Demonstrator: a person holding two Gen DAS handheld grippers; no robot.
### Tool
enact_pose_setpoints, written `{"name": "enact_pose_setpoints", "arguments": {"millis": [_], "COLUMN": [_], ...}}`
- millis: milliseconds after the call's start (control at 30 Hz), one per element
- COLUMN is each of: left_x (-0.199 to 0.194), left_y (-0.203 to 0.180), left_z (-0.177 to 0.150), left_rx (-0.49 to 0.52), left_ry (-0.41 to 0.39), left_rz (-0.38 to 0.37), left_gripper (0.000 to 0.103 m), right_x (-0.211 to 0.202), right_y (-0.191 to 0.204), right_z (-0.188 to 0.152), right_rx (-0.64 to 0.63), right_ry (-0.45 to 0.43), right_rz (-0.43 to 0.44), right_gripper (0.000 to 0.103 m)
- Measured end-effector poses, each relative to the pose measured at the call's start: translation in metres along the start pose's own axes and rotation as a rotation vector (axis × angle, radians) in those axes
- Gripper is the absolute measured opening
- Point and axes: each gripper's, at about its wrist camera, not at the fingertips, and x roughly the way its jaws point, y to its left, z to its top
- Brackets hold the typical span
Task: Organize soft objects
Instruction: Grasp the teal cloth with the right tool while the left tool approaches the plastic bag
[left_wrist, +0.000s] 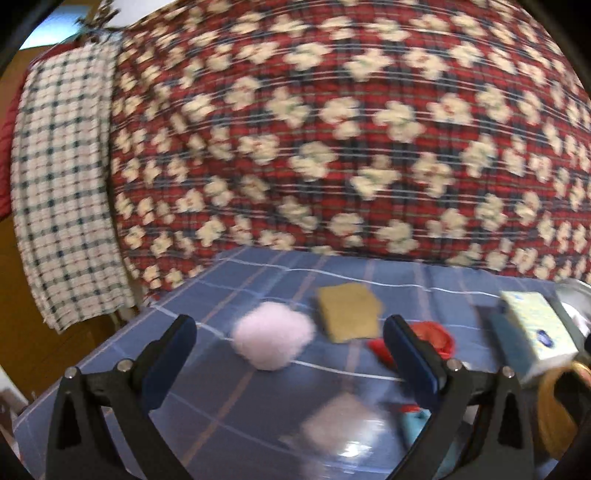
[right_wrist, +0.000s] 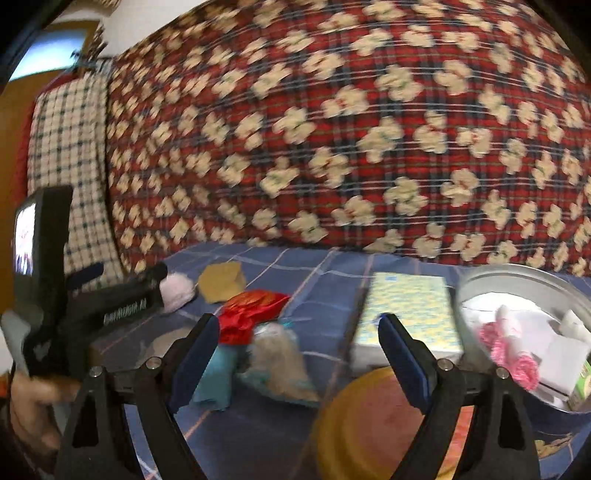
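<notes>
While both grippers, left (left_wrist: 290, 338) and right (right_wrist: 299, 332), are held spread and empty, pink yarn (right_wrist: 511, 356) and blurred white items are noted in the metal tin (right_wrist: 517, 275), soft objects scattered on the tablecloth (left_wrist: 229, 398).

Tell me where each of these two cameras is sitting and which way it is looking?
Left wrist view: sits on the left gripper, looking along its open fingers over the blue checked cloth at a pink fluffy ball and yellow sponge.
Right wrist view: sits on the right gripper, open, facing a tissue box and round tin; the left gripper and a hand show at its left edge.
Both share: ball, sponge, red wrapper, tissue box, red flowered quilt behind.
</notes>
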Motion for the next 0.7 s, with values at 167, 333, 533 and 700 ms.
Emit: {"name": "enact_pose_setpoints", "arguments": {"millis": [167, 333, 533, 700], "left_x": [0.016, 0.022, 0.024, 0.026], "left_y": [0.041, 0.063, 0.068, 0.067], "left_z": [0.002, 0.000, 0.001, 0.001], "left_rx": [-0.091, -0.136, -0.138, -0.128], "left_ry": [0.036, 0.055, 0.065, 0.086], "left_rz": [0.071, 0.099, 0.084, 0.047], "left_gripper": [0.103, 0.103, 0.103, 0.103], "right_x": [0.018, 0.048, 0.087, 0.095], "right_y": [0.029, 0.057, 0.054, 0.063], "right_z": [0.000, -0.006, -0.012, -0.011], "right_rx": [-0.052, -0.093, 0.012, -0.018], "right_ry": [0.086, 0.247, 0.417, 0.439], "right_rz": [0.106, 0.191, 0.274, 0.236], "right_gripper": [0.089, 0.048, 0.048, 0.048]}}
